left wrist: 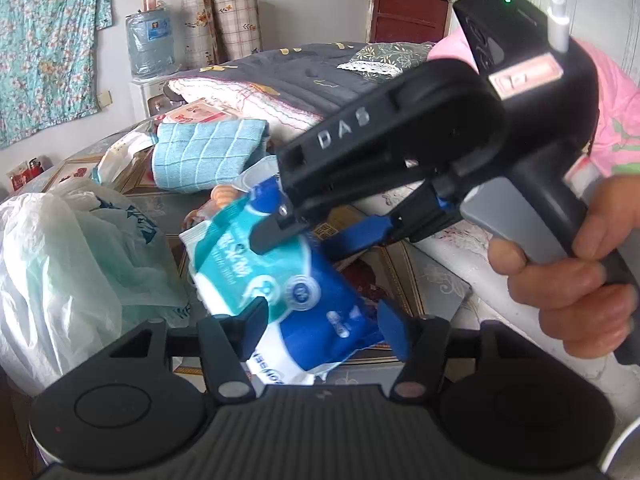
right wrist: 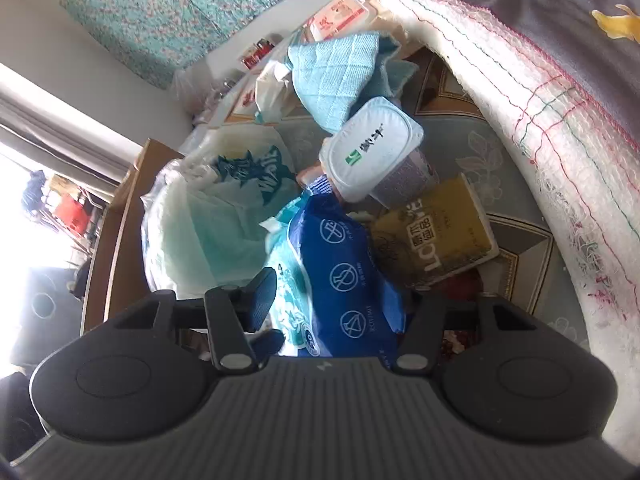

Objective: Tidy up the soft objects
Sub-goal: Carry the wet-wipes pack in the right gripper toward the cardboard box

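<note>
I have the blue-and-teal soft plastic pack of wipes (left wrist: 280,280) lifted above the patterned tabletop (left wrist: 436,280), and both of my tools are on it; my left gripper (left wrist: 320,328) is clamped across the pack's near end, one finger on either side, and my right gripper (left wrist: 308,236) bites the far end of the same pack, its dark finger (left wrist: 272,236) lying flat on the teal face; from the right wrist the pack fills the space between that tool's fingers. I judge this to be a carry or a hand-over in the middle of sorting; the crumpled white plastic bag (left wrist: 52,264) sits just left of the pack, mouth upward, and looks the likely home. The next move calls for one tool to let go while the other keeps its grip, then a short swing left over the bag; the slick wrapper could slip.
</note>
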A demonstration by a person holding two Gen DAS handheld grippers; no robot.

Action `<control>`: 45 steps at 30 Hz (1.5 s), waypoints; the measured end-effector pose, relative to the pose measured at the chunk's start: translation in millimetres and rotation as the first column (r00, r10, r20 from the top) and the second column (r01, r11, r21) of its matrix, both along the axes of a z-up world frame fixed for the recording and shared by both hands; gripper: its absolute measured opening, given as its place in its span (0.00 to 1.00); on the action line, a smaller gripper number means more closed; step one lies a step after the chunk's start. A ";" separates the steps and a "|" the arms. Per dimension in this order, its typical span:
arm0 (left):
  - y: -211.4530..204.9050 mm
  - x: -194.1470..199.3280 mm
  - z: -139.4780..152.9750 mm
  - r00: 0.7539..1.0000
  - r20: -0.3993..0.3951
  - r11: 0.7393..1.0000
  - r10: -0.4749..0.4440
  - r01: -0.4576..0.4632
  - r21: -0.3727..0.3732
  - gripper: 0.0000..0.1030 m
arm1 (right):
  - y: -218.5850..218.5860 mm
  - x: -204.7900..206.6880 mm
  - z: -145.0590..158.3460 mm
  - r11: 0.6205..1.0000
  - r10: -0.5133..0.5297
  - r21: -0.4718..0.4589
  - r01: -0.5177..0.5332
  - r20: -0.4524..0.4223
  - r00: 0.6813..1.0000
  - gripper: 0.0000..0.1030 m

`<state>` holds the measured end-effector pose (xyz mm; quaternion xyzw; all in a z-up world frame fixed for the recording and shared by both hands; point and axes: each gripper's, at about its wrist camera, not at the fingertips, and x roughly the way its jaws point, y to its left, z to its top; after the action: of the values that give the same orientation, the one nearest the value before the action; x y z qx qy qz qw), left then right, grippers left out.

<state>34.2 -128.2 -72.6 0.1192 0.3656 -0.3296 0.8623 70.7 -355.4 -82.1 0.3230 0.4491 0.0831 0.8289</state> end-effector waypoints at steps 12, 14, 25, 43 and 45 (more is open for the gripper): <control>16.6 28.9 -18.2 0.991 -0.117 0.997 0.059 -0.054 0.046 0.71 | -5.1 0.8 -12.6 1.000 -0.005 0.024 0.005 -0.020 1.000 0.47; 16.3 34.1 -21.4 0.986 -0.153 0.998 0.067 -0.064 0.027 0.69 | -4.8 1.2 -12.8 1.000 -0.004 0.024 0.005 -0.021 1.000 0.47; 16.5 34.8 -12.9 0.976 -0.200 0.995 0.091 -0.097 -0.022 0.64 | -1.3 0.8 -7.1 1.000 -0.012 0.028 0.012 -0.014 1.000 0.47; 18.3 69.5 43.6 0.989 -0.062 0.988 0.133 -0.137 -0.067 0.64 | -6.2 46.7 40.7 0.997 -0.033 0.078 0.028 0.055 0.998 0.46; 18.9 75.9 49.1 0.988 -0.046 0.987 0.144 -0.147 -0.070 0.64 | -7.0 55.4 45.9 0.996 -0.031 0.086 0.025 0.066 0.997 0.46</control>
<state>110.2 -109.3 -23.6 0.0538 0.3787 -0.2813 0.8801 126.0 -362.4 -36.2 0.3612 0.4126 0.1012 0.8301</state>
